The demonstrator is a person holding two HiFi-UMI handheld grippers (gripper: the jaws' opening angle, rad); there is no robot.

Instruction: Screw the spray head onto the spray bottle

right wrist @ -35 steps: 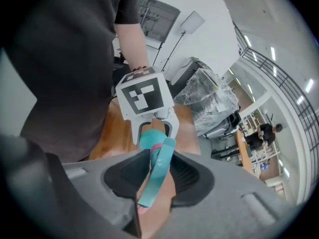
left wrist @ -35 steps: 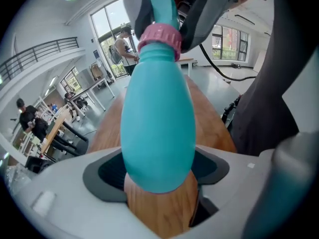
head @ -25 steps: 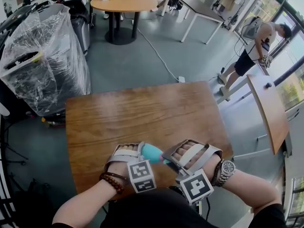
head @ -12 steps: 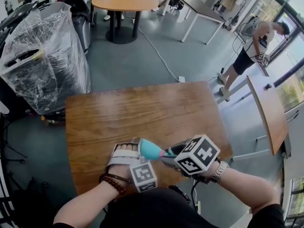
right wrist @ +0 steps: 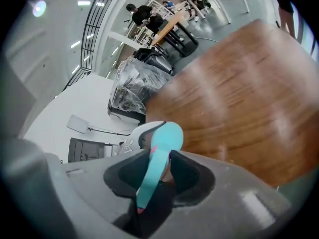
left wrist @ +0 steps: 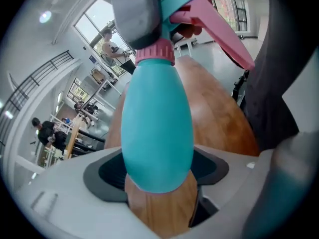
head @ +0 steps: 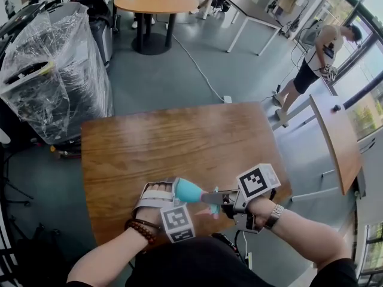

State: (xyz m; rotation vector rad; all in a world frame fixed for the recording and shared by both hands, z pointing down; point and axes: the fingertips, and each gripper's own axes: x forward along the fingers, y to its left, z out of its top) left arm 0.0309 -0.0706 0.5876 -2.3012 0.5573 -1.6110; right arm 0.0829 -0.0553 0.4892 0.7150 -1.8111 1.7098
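A teal spray bottle (head: 188,190) lies level over the near edge of the wooden table (head: 179,136), with my left gripper (head: 172,195) shut on its body. In the left gripper view the bottle (left wrist: 157,123) fills the space between the jaws, and its pink collar (left wrist: 155,52) meets the teal and pink spray head (left wrist: 209,14). My right gripper (head: 224,197) is shut on the spray head (head: 213,198) at the bottle's neck. In the right gripper view the teal head (right wrist: 152,171) sits pinched between the dark pads, and the bottle (right wrist: 169,133) shows beyond it.
A second wooden tabletop (head: 338,139) stands at the right. A plastic-wrapped machine (head: 54,70) is at the left, and a round table (head: 155,3) at the back. A person (head: 317,58) bends over at the far right. A white cable (head: 200,70) runs across the floor.
My right gripper has rolled about the bottle's axis with the spray head in it: its marker cube swung from below the hand up to the top. The left gripper held the bottle still.
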